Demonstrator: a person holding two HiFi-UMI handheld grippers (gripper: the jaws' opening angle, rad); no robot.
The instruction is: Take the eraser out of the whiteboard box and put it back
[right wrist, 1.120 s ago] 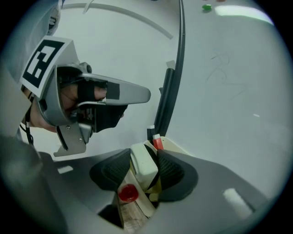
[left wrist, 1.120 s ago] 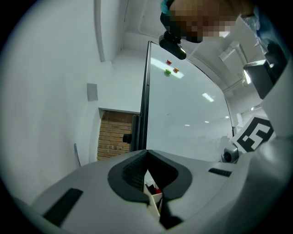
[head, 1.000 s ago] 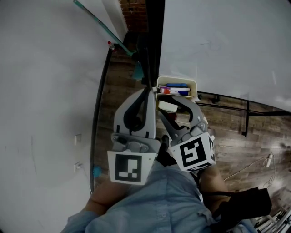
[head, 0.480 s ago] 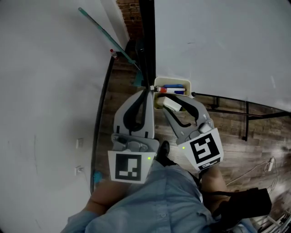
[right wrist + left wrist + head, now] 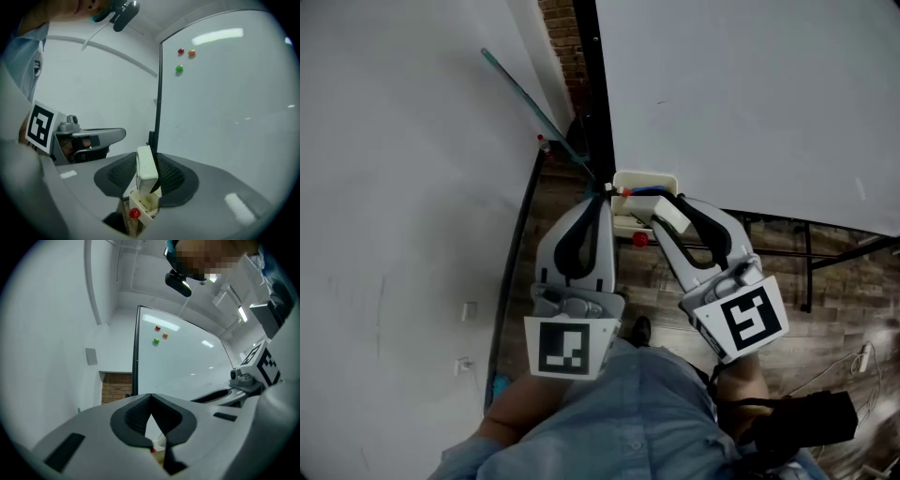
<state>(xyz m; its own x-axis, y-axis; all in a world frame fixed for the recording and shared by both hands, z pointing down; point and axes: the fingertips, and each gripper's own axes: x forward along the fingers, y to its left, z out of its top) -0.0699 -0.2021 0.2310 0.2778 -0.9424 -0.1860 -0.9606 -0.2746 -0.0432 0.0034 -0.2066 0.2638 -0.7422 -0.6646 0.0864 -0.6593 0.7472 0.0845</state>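
Note:
A white eraser point(image 5: 667, 216) is pinched between the pads of my right gripper point(image 5: 661, 208), whose jaws have just been closing on it. In the right gripper view the eraser point(image 5: 146, 168) stands on edge in the right gripper point(image 5: 146, 177), just above the cream whiteboard box point(image 5: 146, 206). The box point(image 5: 645, 180) hangs at the whiteboard's point(image 5: 750, 103) lower left corner, with markers point(image 5: 654, 193) inside and a red magnet point(image 5: 639, 239) on its front. My left gripper point(image 5: 602, 189) is shut and empty, beside the box's left edge. Its tips meet in the left gripper point(image 5: 150, 397) view.
The whiteboard's black frame post point(image 5: 598, 94) runs up just behind the left gripper. Three small magnets point(image 5: 181, 51) sit high on the board. A white wall point(image 5: 403, 187) fills the left. A black bag point(image 5: 806, 422) lies on the wood floor at lower right.
The right gripper's jaws closed on the eraser and lifted it up and out of the box. The left gripper also rose a little and stayed shut.

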